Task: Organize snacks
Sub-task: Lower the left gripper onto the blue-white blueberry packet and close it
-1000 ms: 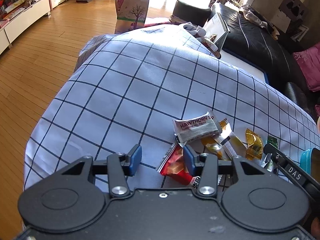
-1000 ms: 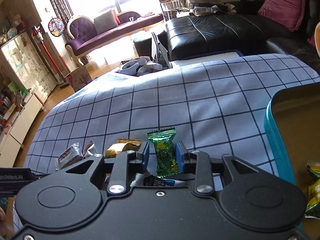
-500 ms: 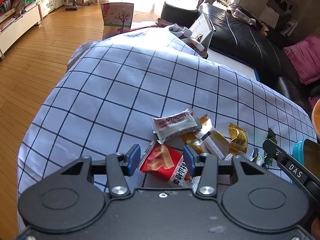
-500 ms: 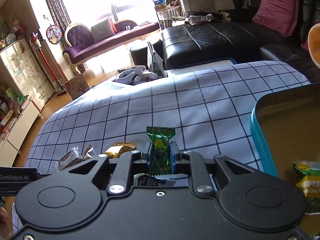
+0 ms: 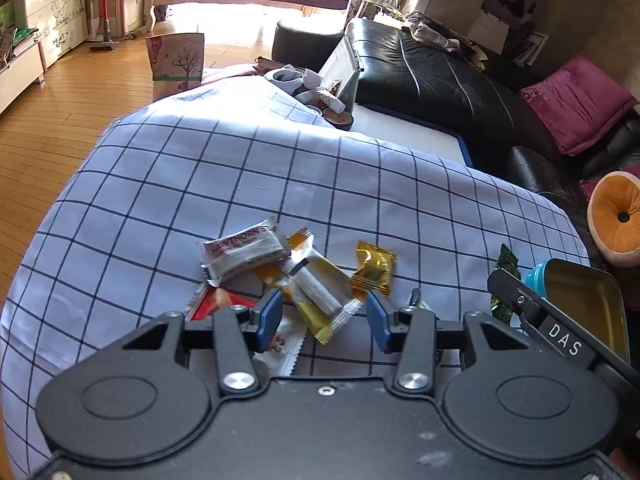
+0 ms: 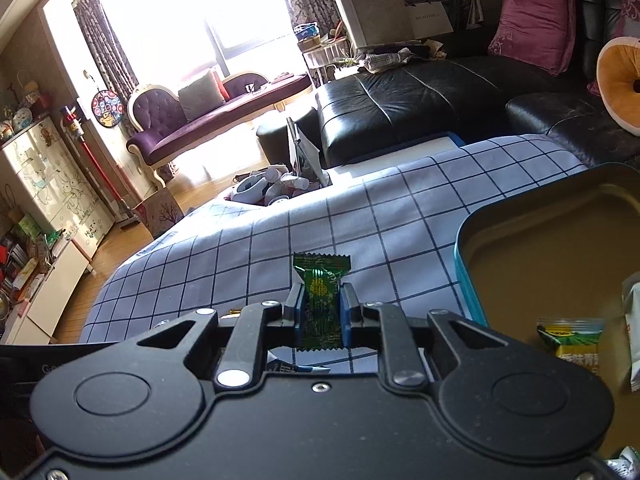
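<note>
Green candy [image 6: 320, 300] pinched, right gripper [image 6: 320, 312].

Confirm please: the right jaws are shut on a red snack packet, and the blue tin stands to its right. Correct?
Not quite. The right wrist view shows the right gripper shut on a green snack packet, not a red one. The blue tin does stand to its right.

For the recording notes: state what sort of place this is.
Most likely a home living room. A black leather sofa with a pink cushion runs along one wall, a purple chaise stands by the bright window, and the snacks lie on a table under a checked cloth.
</note>
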`<control>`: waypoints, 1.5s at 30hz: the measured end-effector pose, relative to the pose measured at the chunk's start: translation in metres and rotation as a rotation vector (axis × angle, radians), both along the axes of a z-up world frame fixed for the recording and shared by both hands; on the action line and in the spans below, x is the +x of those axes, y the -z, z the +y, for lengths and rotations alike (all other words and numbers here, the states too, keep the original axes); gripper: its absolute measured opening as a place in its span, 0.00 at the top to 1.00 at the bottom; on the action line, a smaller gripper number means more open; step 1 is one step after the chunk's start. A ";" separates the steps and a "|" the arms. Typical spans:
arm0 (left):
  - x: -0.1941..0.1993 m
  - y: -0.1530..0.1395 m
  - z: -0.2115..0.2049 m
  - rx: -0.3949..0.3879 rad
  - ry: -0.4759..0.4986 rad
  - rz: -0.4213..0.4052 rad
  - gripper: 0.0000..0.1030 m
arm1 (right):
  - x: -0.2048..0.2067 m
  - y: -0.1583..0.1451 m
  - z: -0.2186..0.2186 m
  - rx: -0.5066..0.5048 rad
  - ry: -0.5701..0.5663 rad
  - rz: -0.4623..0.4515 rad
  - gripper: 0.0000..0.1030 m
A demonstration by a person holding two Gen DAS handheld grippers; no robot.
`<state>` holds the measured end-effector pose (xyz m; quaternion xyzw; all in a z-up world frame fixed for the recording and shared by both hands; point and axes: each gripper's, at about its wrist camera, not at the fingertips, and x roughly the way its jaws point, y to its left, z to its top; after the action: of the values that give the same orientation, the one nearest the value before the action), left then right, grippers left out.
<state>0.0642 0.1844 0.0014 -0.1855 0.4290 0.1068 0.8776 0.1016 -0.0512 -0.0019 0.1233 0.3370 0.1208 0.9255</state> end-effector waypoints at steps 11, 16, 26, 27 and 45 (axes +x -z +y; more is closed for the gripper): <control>0.017 0.004 -0.036 -0.031 -0.007 -0.027 0.55 | -0.009 0.005 -0.007 -0.023 -0.011 -0.006 0.74; 0.027 0.008 -0.049 -0.027 -0.014 -0.015 0.54 | -0.011 0.006 -0.014 -0.046 -0.006 -0.010 0.74; 0.041 0.018 -0.078 0.033 -0.012 0.022 0.51 | -0.014 0.008 -0.029 -0.066 0.041 -0.012 0.75; 0.042 0.019 -0.079 0.036 -0.012 0.027 0.50 | -0.014 0.008 -0.029 -0.067 0.043 -0.010 0.75; 0.026 0.035 -0.043 -0.026 0.009 0.137 0.46 | -0.016 -0.001 -0.037 -0.043 0.072 -0.039 0.74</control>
<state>0.0907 0.1409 -0.0332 -0.1872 0.4903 0.1096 0.8441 0.0860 -0.0886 -0.0004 0.1130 0.3168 0.0827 0.9381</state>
